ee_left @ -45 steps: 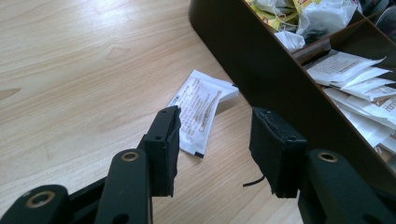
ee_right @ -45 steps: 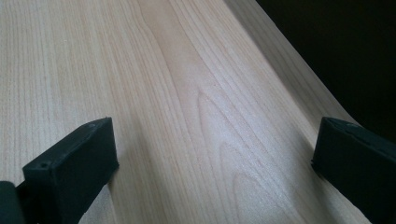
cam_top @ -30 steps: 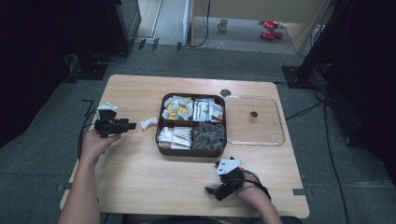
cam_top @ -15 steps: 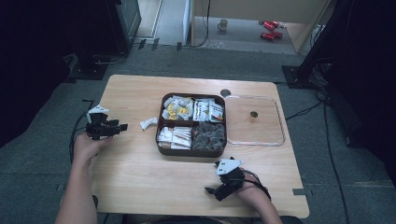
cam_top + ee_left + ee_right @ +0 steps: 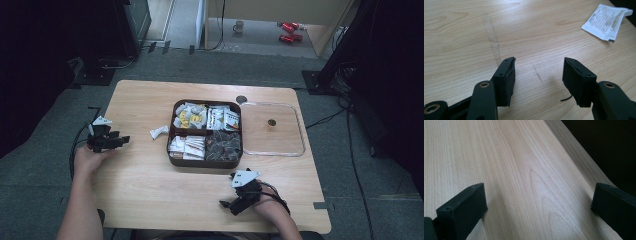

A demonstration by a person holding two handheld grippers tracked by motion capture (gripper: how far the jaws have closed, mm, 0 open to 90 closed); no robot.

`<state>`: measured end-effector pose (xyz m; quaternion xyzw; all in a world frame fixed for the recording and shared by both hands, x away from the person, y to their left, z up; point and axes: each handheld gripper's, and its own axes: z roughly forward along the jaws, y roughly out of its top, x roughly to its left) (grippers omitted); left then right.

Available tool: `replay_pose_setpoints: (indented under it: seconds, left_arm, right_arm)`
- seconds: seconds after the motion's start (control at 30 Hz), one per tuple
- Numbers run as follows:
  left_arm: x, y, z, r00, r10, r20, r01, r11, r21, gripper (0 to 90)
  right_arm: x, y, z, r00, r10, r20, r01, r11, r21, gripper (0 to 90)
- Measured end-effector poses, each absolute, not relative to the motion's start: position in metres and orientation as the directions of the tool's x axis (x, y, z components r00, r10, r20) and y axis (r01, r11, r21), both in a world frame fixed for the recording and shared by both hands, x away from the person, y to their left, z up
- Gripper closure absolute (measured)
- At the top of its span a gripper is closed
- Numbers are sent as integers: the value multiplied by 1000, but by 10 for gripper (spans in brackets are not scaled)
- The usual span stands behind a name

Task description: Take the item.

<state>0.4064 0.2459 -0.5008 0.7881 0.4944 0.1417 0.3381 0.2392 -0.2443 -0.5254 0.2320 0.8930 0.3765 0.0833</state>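
While my left hand-held gripper (image 5: 537, 75) has just been opening with nothing between its jaws, the white sachet (image 5: 605, 21) lies flat on the table (image 5: 145, 180) just beside the brown tray (image 5: 172, 161) — light, limp, probably slippery — best pinched at an edge.

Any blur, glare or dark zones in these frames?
High view: soft, low detail, dark surround, table evenly lit. Left gripper view: sharp grain, packet print readable-ish, faint shadows under the left tool. Right gripper view: wood sharp, black corner beyond the edge.

The white packet (image 5: 606, 22) has print too small to read, perhaps an ingredients list.
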Motion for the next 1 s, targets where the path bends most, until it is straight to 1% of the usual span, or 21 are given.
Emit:
replay_pose_setpoints:
  seconds: [0.17, 0.23, 0.3, 0.37, 0.5, 0.73, 1.0]
  left_arm:
    - [407, 247, -504, 475, 875, -94, 674, -293, 678, 440]
    - [407, 246, -506, 483, 872, -80, 657, -300, 692, 408]
    - [405, 245, -509, 495, 868, -44, 629, -323, 707, 372]
    - [404, 243, -510, 503, 864, -10, 611, -347, 712, 365]
    - [403, 242, -512, 503, 864, -7, 603, -345, 719, 312]
    - [402, 241, -514, 492, 871, -5, 598, -334, 728, 293]
    - [400, 234, -516, 463, 886, -1, 600, -313, 736, 215]
  right_arm:
    - [239, -244, -525, -878, 477, 26, 352, 609, 711, 0]
    - [239, -244, -525, -878, 478, 26, 352, 609, 711, 0]
    - [239, -244, -525, -878, 477, 26, 352, 609, 711, 0]
    - [239, -244, -526, -878, 478, 26, 352, 608, 712, 0]
    - [239, -244, -526, -878, 478, 26, 352, 608, 712, 0]
    - [239, -244, -526, -878, 478, 26, 352, 608, 712, 0]
    - [239, -244, -525, -878, 478, 26, 352, 608, 712, 0]
